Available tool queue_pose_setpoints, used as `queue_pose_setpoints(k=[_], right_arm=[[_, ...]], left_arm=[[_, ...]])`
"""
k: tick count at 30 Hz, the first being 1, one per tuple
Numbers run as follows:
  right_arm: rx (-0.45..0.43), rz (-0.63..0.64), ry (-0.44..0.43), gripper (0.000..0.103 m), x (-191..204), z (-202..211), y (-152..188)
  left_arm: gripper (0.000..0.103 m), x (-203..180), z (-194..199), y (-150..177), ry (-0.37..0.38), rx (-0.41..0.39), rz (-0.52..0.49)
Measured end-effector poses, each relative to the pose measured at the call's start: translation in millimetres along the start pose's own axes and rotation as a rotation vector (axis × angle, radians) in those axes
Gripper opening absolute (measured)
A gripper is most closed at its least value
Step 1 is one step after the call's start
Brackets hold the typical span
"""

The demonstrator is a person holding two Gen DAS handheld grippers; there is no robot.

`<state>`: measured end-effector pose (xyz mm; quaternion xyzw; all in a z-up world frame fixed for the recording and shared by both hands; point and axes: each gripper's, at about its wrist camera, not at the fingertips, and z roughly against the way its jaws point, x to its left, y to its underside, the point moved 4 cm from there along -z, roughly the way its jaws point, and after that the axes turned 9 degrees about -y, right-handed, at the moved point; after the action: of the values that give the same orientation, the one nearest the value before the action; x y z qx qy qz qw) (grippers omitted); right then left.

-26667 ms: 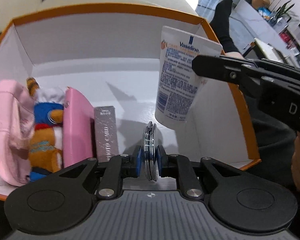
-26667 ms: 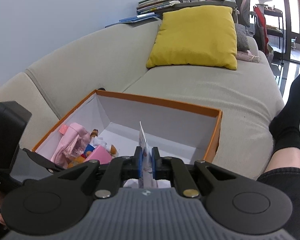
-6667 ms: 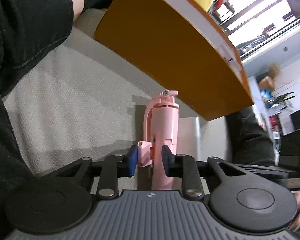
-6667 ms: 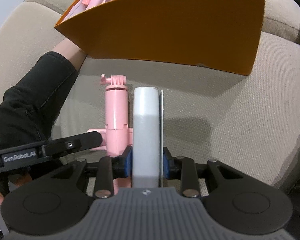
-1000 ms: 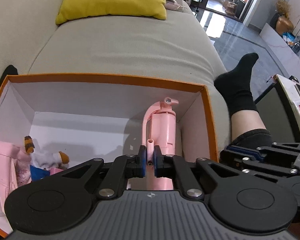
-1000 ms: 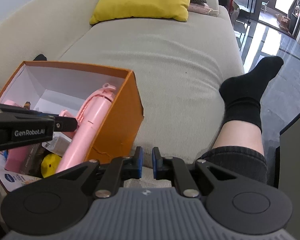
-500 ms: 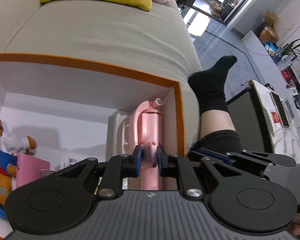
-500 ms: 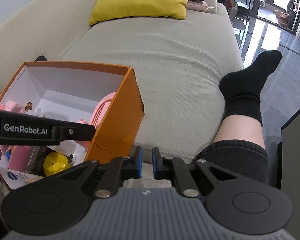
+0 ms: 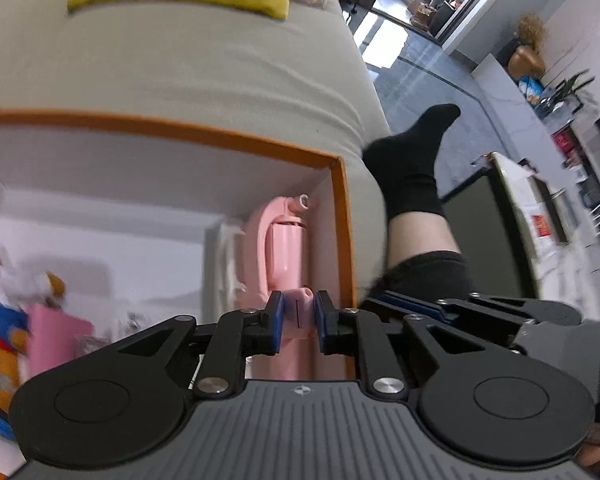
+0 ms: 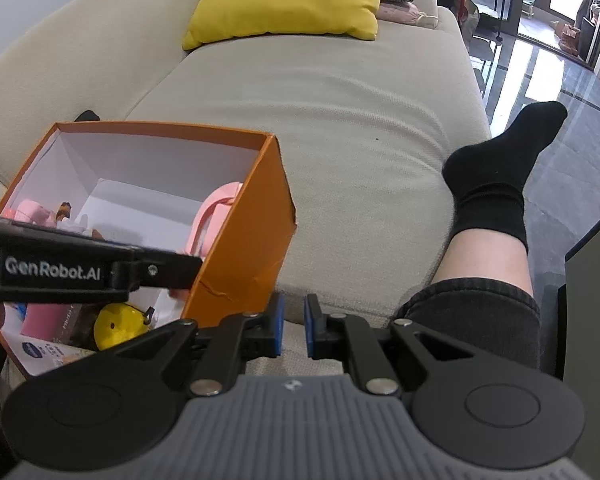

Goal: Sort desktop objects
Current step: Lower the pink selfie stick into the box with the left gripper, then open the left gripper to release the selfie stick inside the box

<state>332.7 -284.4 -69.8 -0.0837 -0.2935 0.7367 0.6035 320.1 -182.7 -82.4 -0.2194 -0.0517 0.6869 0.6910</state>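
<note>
An orange box (image 9: pixel 342 240) with a white inside sits on the beige sofa; its torn outer wall (image 10: pixel 244 248) shows in the right wrist view. The pink selfie stick (image 9: pixel 286 256) lies inside along the box's right wall, its head (image 10: pixel 216 204) leaning up in the far corner. My left gripper (image 9: pixel 299 322) reaches into the box, its blue pads a little apart and against a pink knob at the stick's near end. My right gripper (image 10: pixel 292 322) hovers outside the box's near right corner, over the sofa edge, with only a narrow empty gap between its pads.
The box also holds a plush toy (image 9: pixel 4 312), a pink carton (image 9: pixel 52 340), a yellow round thing (image 10: pixel 118 326) and a cream tube (image 10: pixel 44 352). A person's leg in a black sock (image 10: pixel 496 184) lies to the right. A yellow cushion (image 10: pixel 292 0) rests at the sofa's back.
The pink stick has sunk from a steep tilt to lie along the box's right wall. My left gripper has tilted, and its jaws have parted from a thin tab to the wider knob. My right gripper kept still.
</note>
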Motion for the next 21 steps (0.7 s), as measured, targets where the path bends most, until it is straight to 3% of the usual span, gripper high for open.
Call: queue_pose_setpoints(k=[9,19,21], right_arm=[[0.005,0.011,0.001,0.012,5.3,3.8,0.9],[-0.049,0.079,0.013,0.013,45.0,46.7,3.6],[-0.065,0.105,0.006,0.019,59.3,58.0,5.9]], left_arm=[[0.017,-3.4,6.6,2.7,-0.002,-0.028,-0.022],[0.017,-1.5,65.9,24.7,-0.055,-0.139,-0.107],[0.017,1.0,82.6,31.6,-0.062,-0.171,-0.116]])
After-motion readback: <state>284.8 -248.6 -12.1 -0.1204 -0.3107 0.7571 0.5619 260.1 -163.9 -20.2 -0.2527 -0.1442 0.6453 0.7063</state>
